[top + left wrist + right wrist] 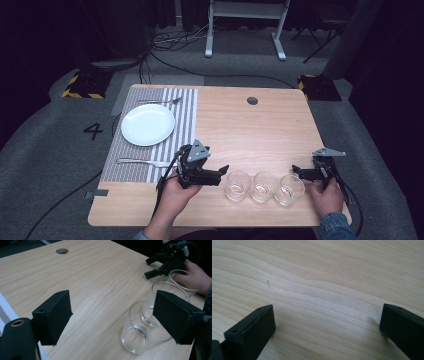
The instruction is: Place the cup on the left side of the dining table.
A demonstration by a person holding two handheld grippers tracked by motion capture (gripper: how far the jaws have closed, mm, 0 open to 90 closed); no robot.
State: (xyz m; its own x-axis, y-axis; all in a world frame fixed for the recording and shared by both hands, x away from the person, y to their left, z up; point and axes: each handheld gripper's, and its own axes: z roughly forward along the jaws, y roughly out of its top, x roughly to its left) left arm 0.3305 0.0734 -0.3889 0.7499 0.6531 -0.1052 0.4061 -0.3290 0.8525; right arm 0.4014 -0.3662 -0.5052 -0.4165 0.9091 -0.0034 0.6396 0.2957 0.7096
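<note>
Three clear empty glasses stand in a row near the table's front edge: left glass (pixel 237 185), middle glass (pixel 263 187), right glass (pixel 289 189). My left gripper (pixel 222 175) is open just left of the row, pointing at it. In the left gripper view the left gripper (pixel 112 305) has the nearest glass (pixel 140 332) ahead, close to its right jaw and not between the jaws. The middle glass (pixel 150 315) and far glass (pixel 186 280) line up behind. My right gripper (pixel 297 172) is open beside the right glass; the right gripper (pixel 327 312) faces bare wood.
A striped placemat (pixel 185 115) at the table's left carries a white plate (pixel 148 124), a fork (pixel 160 101) beyond it and another utensil (pixel 142 162) nearer me. A cable hole (pixel 252 100) sits at the far middle. Bare wooden tabletop (pixel 250 135) spreads between.
</note>
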